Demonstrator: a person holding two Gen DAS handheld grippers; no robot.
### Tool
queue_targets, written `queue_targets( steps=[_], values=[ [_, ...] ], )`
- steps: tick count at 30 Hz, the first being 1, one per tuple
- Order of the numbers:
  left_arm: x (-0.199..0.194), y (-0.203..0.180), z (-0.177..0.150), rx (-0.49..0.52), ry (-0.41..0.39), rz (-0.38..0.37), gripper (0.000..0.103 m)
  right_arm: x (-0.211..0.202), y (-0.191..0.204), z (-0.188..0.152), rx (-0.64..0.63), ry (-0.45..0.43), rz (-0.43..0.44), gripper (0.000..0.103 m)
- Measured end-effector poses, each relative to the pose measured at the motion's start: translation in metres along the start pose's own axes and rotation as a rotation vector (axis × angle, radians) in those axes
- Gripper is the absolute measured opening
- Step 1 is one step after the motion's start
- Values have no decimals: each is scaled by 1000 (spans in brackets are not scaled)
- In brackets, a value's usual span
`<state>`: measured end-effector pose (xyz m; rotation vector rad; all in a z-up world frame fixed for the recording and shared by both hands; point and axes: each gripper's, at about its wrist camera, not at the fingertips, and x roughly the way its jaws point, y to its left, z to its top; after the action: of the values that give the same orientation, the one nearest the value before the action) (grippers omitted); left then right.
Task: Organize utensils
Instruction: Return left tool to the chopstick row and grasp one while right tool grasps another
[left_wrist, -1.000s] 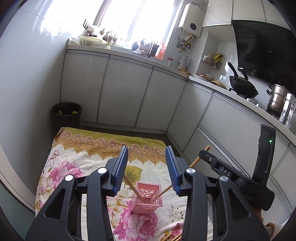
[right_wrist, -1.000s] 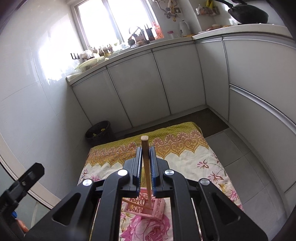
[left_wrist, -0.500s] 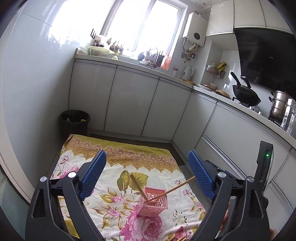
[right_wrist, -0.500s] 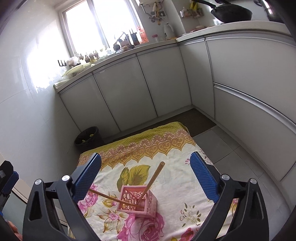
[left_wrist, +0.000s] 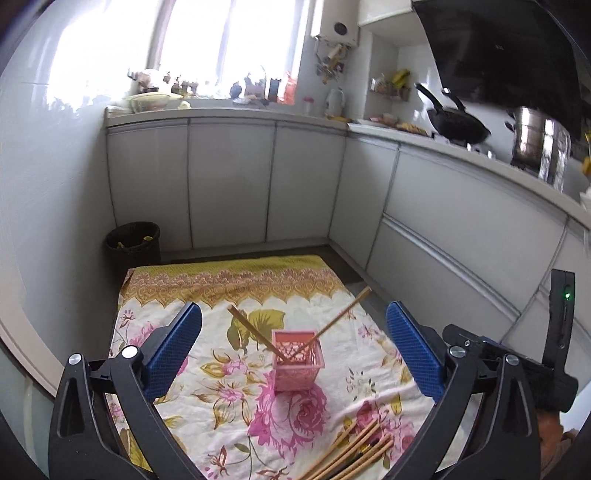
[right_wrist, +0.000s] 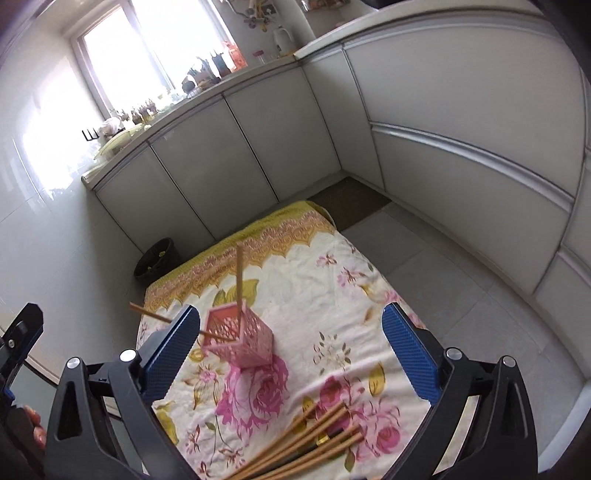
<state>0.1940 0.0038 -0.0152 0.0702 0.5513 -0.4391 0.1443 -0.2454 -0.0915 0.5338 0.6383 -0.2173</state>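
Both grippers stood wide apart and held nothing. One second before, the right gripper was clenched on a chopstick above the pink holder, and the left gripper was half closed; both had since spread their jaws. Now two chopsticks stood tilted inside the pink holder, crossing each other, on the floral cloth. Both cameras had pulled back, so a bundle of loose chopsticks came into view, lying on the cloth near the holder.
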Motion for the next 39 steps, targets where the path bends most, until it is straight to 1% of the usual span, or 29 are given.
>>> queue_targets(
  steps=[2, 4, 7, 8, 10, 12, 14, 16, 17, 18, 19, 20, 21, 22, 23, 27, 28, 31, 32, 33, 36, 38, 39],
  values=[
    [10, -16, -10, 71, 69, -34, 96, -6, -24, -19, 45, 59, 14, 96],
    [23, -33, -25, 146, 157, -83, 96, -10, -45, -39, 78, 116, 6, 96],
    [48, -58, -50, 262, 275, -117, 96, -12, -72, -69, 123, 212, 11, 96],
    [60, -67, -59, 294, 330, -135, 96, -13, -80, -78, 139, 243, 19, 96],
    [83, -80, -78, 336, 435, -148, 96, -11, -94, -93, 174, 305, 34, 96],
    [109, -89, -98, 352, 529, -147, 96, -3, -108, -104, 244, 390, 69, 96],
    [135, -91, -117, 340, 628, -131, 96, 6, -121, -110, 338, 465, 119, 96],
    [156, -90, -131, 319, 700, -120, 95, 13, -130, -115, 404, 509, 152, 96],
    [165, -90, -137, 312, 726, -117, 90, 16, -132, -116, 425, 521, 159, 96],
    [172, -90, -141, 303, 747, -116, 87, 19, -133, -115, 436, 527, 166, 96],
    [179, -90, -144, 294, 765, -116, 78, 22, -132, -113, 444, 534, 174, 96],
    [186, -90, -148, 287, 783, -116, 67, 25, -131, -111, 451, 539, 181, 96],
    [190, -91, -149, 284, 798, -114, 61, 29, -130, -108, 456, 544, 191, 96],
    [196, -91, -152, 282, 814, -115, 51, 33, -128, -107, 460, 550, 200, 96],
    [201, -91, -155, 279, 827, -119, 48, 37, -127, -105, 466, 557, 207, 96],
    [214, -91, -163, 278, 857, -131, 44, 58, -123, -102, 509, 597, 239, 96],
    [216, -92, -164, 280, 861, -136, 40, 63, -122, -102, 517, 606, 241, 96],
    [221, -95, -166, 281, 872, -157, 39, 76, -118, -101, 523, 618, 240, 96],
    [223, -96, -167, 281, 876, -162, 34, 79, -116, -101, 523, 623, 241, 96],
    [225, -96, -168, 278, 882, -169, 32, 83, -114, -101, 526, 627, 242, 96],
    [234, -95, -174, 272, 900, -169, 31, 92, -110, -100, 531, 632, 245, 96],
    [240, -94, -181, 273, 926, -174, 15, 96, -107, -98, 531, 625, 242, 96],
    [241, -94, -184, 285, 927, -166, 14, 98, -106, -97, 531, 622, 238, 96]
  ],
)
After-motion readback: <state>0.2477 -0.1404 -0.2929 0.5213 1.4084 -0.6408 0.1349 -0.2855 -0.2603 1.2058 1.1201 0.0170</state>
